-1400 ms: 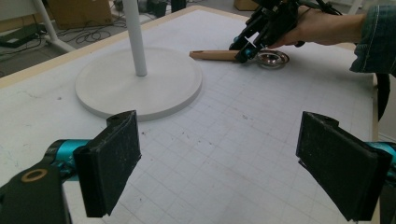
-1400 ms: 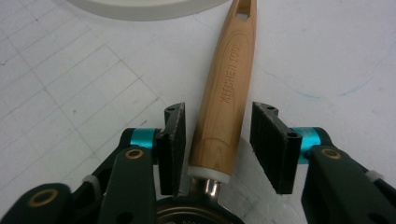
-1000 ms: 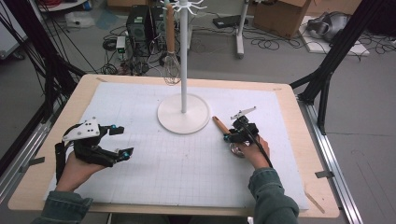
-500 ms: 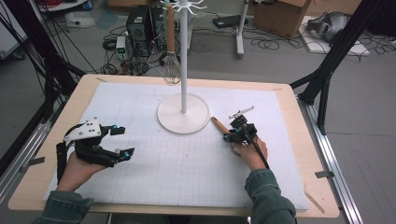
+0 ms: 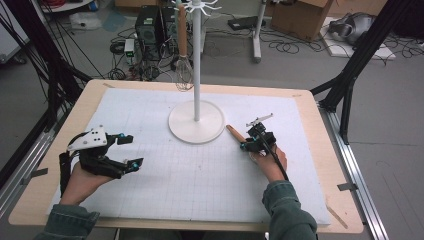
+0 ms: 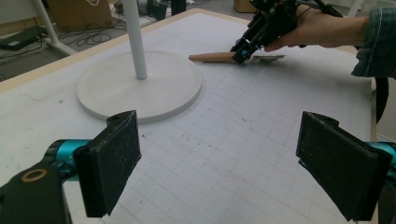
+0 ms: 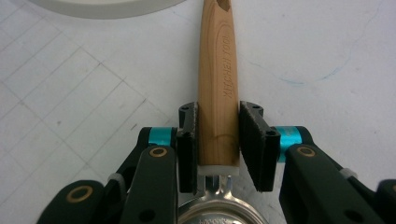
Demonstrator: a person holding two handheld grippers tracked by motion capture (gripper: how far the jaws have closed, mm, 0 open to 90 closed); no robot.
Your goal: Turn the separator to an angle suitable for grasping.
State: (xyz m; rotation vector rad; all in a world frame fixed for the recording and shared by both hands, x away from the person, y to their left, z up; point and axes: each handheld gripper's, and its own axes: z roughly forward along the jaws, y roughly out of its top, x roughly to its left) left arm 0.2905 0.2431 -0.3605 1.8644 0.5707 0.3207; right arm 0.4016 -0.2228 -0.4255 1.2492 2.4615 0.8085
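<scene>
A utensil with a wooden handle [image 7: 218, 70] and a metal head [image 7: 224, 214] lies flat on the white grid mat, right of the stand's base. My right gripper [image 7: 218, 140] has just been closing, and its pads now press on both sides of the handle near the head. The high view shows that gripper [image 5: 246, 145] low over the handle [image 5: 233, 133]. The left gripper view shows it [image 6: 245, 49] on the handle [image 6: 215, 57] from afar. My left gripper [image 5: 132, 150] hovers over the mat's left side, its jaws wide open around nothing [image 6: 233, 172].
A white pole stand with a round base [image 5: 196, 122] rises mid-table. A whisk [image 5: 183, 77] with a wooden handle hangs from its top hooks. The mat [image 5: 200, 190] covers most of the wooden table. Cables, boxes and black frame legs stand on the floor around it.
</scene>
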